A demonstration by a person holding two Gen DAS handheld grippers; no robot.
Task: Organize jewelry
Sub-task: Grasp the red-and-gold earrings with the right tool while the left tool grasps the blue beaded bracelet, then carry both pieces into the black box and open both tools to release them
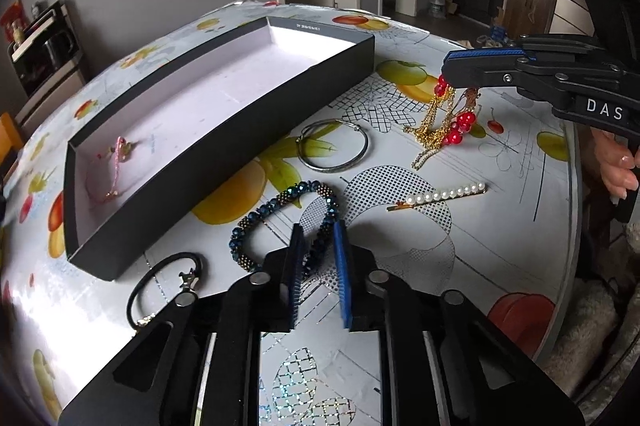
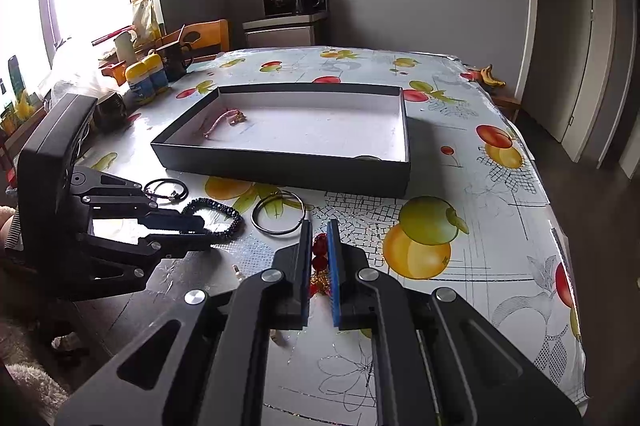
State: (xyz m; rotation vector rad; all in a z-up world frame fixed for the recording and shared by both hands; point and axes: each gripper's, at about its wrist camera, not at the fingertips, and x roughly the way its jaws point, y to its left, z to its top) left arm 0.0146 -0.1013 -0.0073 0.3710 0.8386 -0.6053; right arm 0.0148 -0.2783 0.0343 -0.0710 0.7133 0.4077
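A black tray with a white floor (image 1: 224, 146) (image 2: 280, 162) sits on the table and holds a pink bracelet (image 1: 114, 166) (image 2: 222, 120). My right gripper (image 2: 319, 232) (image 1: 450, 66) is shut on a gold chain with red beads (image 1: 444, 122) (image 2: 319, 254), lifting it with its lower end on the table. My left gripper (image 1: 319, 238) (image 2: 198, 234) has its jaws around the dark blue beaded bracelet (image 1: 280, 222) (image 2: 224, 222), not closed on it. A silver bangle (image 1: 332, 146) (image 2: 278, 214), a pearl hair clip (image 1: 440, 195) and a black hair tie (image 1: 166, 286) (image 2: 166, 188) lie on the table.
The table has a fruit-print cloth (image 2: 440, 246). Cups, bottles and clutter (image 2: 148, 74) stand at its far left corner by a wooden chair (image 2: 208, 38). Bananas (image 2: 490, 74) lie at the far right corner. The table edge (image 1: 576, 226) runs on the right.
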